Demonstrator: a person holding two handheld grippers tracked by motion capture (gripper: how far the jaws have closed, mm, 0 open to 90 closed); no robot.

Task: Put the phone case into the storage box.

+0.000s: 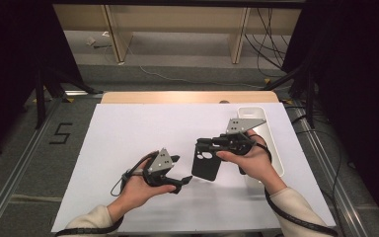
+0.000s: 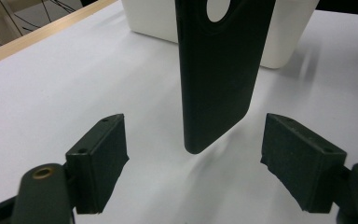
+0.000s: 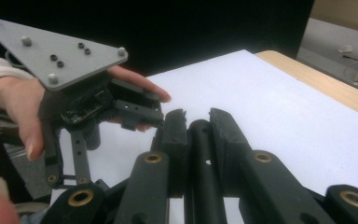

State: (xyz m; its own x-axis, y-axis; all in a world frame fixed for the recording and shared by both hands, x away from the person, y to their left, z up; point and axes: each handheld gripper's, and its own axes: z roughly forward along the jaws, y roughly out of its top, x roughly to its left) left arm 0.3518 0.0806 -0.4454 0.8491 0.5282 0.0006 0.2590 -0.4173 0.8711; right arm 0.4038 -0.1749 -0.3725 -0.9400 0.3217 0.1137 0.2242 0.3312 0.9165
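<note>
Right hand-held gripper (image 1: 203, 144) clamping phone case (image 1: 207, 163)

Black phone case (image 1: 207, 163), white bin (image 1: 269, 143), white table sheet (image 1: 128, 133), grey-plated black grippers

The black phone case (image 1: 207, 163) hangs upright above the white table (image 1: 128, 143), near its right edge. It is flat and thin, with a round hole near its top end.
</note>
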